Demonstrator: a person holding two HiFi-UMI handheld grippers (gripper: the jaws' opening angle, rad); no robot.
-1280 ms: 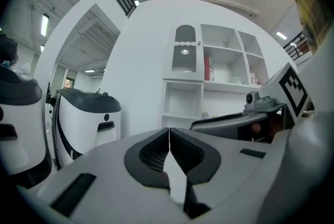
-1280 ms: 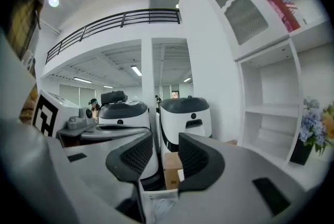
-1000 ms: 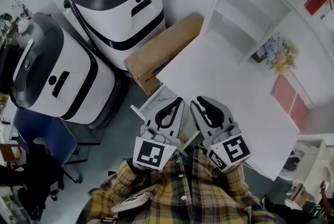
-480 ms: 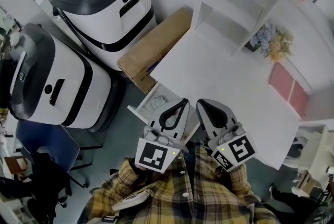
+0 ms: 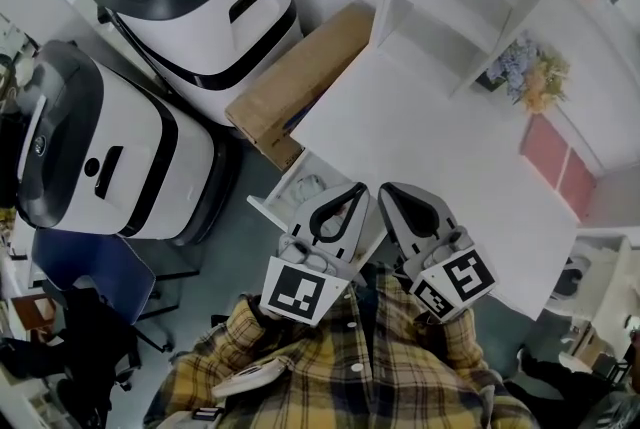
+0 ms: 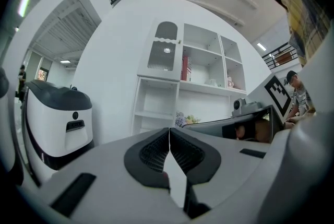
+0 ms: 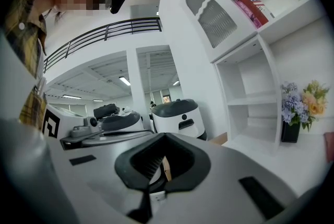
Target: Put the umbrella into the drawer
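Since the earlier frame the left gripper (image 5: 358, 189) has edged a little forward over the open drawer (image 5: 280, 192). The right gripper (image 5: 387, 190) has held its place beside it while its jaws drew together. Both pairs of jaws are now clenched tip to tip with nothing between them, as each gripper view shows. The two grippers sit side by side, close to the person's plaid shirt (image 5: 340, 367), at the front left corner of the white bench (image 5: 430, 137).

The umbrella cannot be made out in any view. The bench top is bare near the grippers. The drawer holds something pale, too small and too hidden behind the left gripper to name. It may already lie in the drawer, but the frames do not settle that.

With the drawer pulled out and both grippers empty, the step in hand is probably either closing the drawer or going to fetch the umbrella. If closing, the clenched jaws should meet the drawer's front panel squarely. They should push level along the runners, with both grippers pressing evenly so that it does not skew. First it is worth checking that nothing stands above the rim. The cardboard box (image 5: 300, 82) lies just beside the drawer and leaves little room on that side.
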